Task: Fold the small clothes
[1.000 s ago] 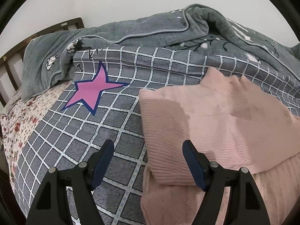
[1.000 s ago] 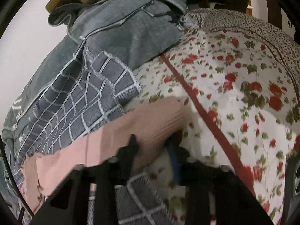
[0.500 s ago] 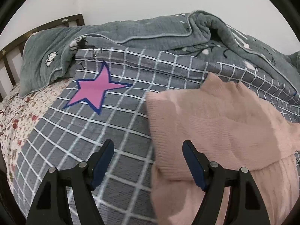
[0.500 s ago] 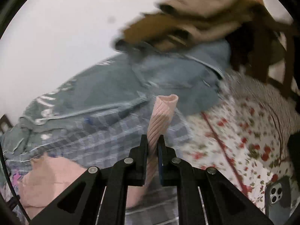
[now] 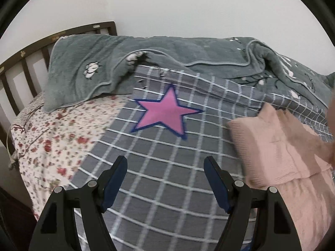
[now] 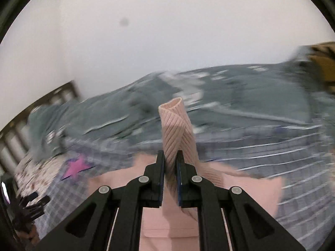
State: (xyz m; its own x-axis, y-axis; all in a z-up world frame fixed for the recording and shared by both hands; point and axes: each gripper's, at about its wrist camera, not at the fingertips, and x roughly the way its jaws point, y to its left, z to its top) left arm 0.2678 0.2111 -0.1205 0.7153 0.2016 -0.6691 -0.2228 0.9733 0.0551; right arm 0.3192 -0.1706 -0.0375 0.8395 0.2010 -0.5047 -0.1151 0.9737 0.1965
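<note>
A: Right gripper [image 6: 169,168] is clamped on the sleeve [image 6: 178,133] of the pink sweater [image 5: 278,152], cuff end standing up above the jaws. It's a ribbed knit, so I'd call it soft and light, floppy everywhere except where it's pinched.

B: And the rest of it?

A: The body lies on the grey checked blanket [image 5: 167,167], to the right of the pink star [image 5: 165,113], with one layer already doubled over another. Pale pink all over, fine ribs along the sleeve, a knitted band at the edge nearest the star.

B: Left gripper [image 5: 165,179]?

A: Jaws wide apart, nothing between them, hanging over bare checks between the star and the sweater.

B: Where would you grab?

A: Cuffs, hem, shoulder seams: the thicker bands give the pads something to bite. Mid-panel, I'd guess the knit stretches and sags. It shouldn't slip much, ribbing is grippy, and it won't break, but a single-point hold lets it twist, as the sleeve does now.
</note>
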